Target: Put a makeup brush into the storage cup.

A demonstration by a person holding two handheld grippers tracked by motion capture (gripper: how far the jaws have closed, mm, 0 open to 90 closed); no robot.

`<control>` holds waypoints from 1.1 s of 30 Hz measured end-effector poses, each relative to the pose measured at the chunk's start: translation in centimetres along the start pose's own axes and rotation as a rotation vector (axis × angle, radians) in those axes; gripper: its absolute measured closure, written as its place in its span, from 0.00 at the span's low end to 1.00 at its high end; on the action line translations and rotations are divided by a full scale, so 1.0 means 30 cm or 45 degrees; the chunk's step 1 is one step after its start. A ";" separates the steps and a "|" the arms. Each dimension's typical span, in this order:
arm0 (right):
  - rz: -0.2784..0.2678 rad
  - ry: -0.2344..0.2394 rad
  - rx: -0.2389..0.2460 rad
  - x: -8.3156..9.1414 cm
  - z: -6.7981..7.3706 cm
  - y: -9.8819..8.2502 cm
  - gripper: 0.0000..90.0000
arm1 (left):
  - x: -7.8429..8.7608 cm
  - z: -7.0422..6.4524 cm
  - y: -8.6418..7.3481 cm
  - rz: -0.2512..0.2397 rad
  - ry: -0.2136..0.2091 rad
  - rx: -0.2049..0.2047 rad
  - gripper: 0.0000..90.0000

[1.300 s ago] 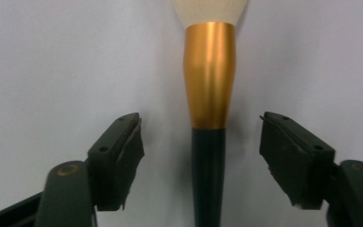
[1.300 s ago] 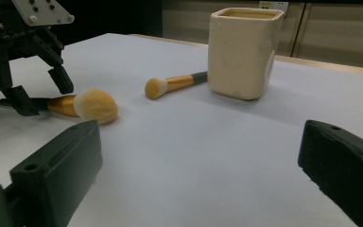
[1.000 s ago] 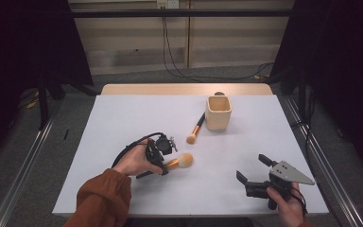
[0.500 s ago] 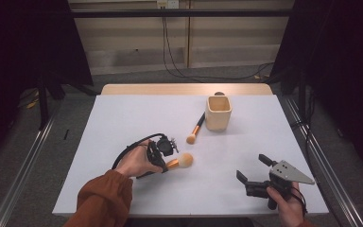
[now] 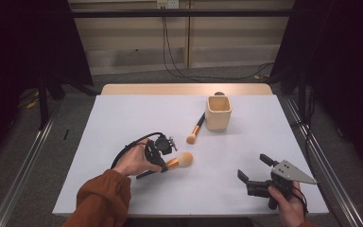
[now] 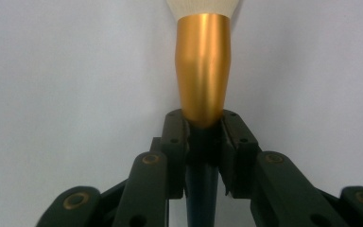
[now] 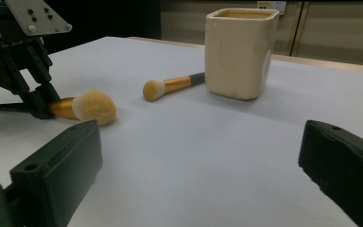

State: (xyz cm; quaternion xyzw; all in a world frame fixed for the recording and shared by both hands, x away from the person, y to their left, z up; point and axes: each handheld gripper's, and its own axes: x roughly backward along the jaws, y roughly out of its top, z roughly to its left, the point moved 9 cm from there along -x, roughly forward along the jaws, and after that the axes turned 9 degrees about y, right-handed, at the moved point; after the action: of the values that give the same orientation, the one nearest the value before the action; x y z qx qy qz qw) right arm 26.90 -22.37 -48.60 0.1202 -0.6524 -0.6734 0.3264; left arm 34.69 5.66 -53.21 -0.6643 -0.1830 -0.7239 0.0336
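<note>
Both tools: left tool (image 6: 203,142) just clenched on big makeup brush (image 6: 203,71); right tool (image 5: 256,172) released, lower right.
Meaning: brush likely ready to lift toward ceramic cup (image 5: 218,113).

The one change is at the left gripper (image 5: 163,158), near the middle of the table's (image 5: 123,113) front half. Its jaws have closed on the large makeup brush (image 5: 177,162) since a second ago. They closed in the first half of that second. In the left gripper view the pads (image 6: 175,142) now press from both sides on the brush's dark handle, just behind the gold ferrule (image 6: 203,71), with the handle between them. The brush lies on the table with its pale bristle head pointing toward the right edge, as the high view shows.
</note>
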 end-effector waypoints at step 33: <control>-0.072 -0.013 -0.082 0.016 -0.015 0.012 0.00 | 0.112 0.017 -0.023 -0.418 -0.012 0.231 0.82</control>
State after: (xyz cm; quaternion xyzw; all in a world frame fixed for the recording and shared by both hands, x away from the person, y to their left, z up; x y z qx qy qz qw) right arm 26.90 -23.00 -48.19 0.1246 -0.6285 -0.7036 0.3073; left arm 34.58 7.10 -50.07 -0.6233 -0.3534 -0.6971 -0.0260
